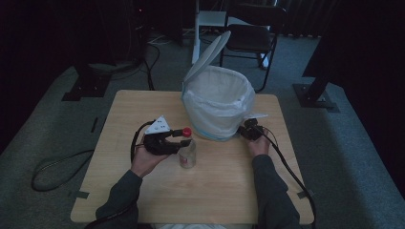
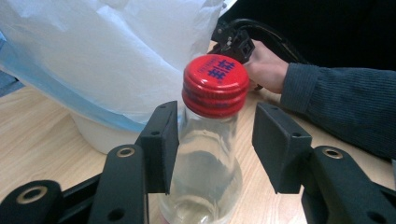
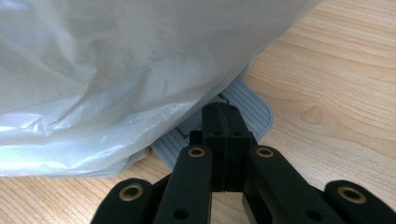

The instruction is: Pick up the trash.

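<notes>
A clear bottle point(image 1: 187, 153) with a red cap point(image 2: 215, 84) stands upright on the wooden table point(image 1: 200, 191), in front of a white bin point(image 1: 217, 102) lined with a plastic bag point(image 2: 107, 51). My left gripper point(image 2: 212, 144) is level with the bottle's neck, one jaw on each side. Its left pad is at the glass and its right pad point(image 2: 278, 147) stands off with a gap. The right gripper point(image 3: 223, 114) is shut with nothing between its jaws, and its tips are on the ribbed grey pedal point(image 3: 254, 112) at the bin's base. The bin's lid point(image 1: 207, 55) stands open.
A folding chair point(image 1: 250, 38) and a white post stand behind the table. Black stand bases point(image 1: 86, 86) sit on the carpet at both sides. A cable loop point(image 1: 52, 167) lies on the floor at the left. The bin fills the table's far middle.
</notes>
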A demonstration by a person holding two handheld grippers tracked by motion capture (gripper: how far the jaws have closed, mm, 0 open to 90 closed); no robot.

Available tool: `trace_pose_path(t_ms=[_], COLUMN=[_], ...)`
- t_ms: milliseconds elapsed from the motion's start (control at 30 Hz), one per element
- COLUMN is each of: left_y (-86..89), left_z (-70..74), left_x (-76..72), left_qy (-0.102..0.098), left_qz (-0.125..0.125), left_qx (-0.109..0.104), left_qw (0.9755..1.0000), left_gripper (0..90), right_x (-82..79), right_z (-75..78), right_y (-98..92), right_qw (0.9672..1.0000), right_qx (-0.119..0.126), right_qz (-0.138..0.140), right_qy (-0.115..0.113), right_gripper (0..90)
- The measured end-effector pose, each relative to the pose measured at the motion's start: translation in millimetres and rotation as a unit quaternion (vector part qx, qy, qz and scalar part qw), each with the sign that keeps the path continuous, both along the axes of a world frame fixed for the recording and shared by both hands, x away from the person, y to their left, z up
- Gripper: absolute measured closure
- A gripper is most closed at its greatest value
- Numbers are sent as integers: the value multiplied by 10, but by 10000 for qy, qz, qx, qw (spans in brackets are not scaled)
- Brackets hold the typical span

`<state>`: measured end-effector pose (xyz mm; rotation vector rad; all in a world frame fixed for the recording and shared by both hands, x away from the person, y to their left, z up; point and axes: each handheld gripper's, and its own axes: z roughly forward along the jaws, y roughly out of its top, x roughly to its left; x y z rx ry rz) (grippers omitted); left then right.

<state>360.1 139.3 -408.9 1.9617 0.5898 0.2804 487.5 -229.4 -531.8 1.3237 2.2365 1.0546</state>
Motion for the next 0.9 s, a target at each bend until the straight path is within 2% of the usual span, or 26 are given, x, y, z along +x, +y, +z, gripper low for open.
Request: trace_pose_path(t_ms=[400,567,733,900], left_y=[-54,-85,-122,-135], left_z=[26,53,82,91], left_x=[94,90,61,77], left_qy=[150,59,-148,-151], left_qz=[-17,8,220,273], left_qx=[-176,-59,101,115], left_qw=[9997,10000,9996,9994], left_gripper=[562,595,623,631], right_x=[0,0,-1,-1], right_z=[-5,-5,-5,-5], right_y=[-8,-9,-9,-9], right_qw=[10000,10000,10000,10000], right_qx=[38,39,39,37], right_qz=[3,6,5,6], right_qy=[-3,-3,-5,-8], right_gripper=[900,900,900,900])
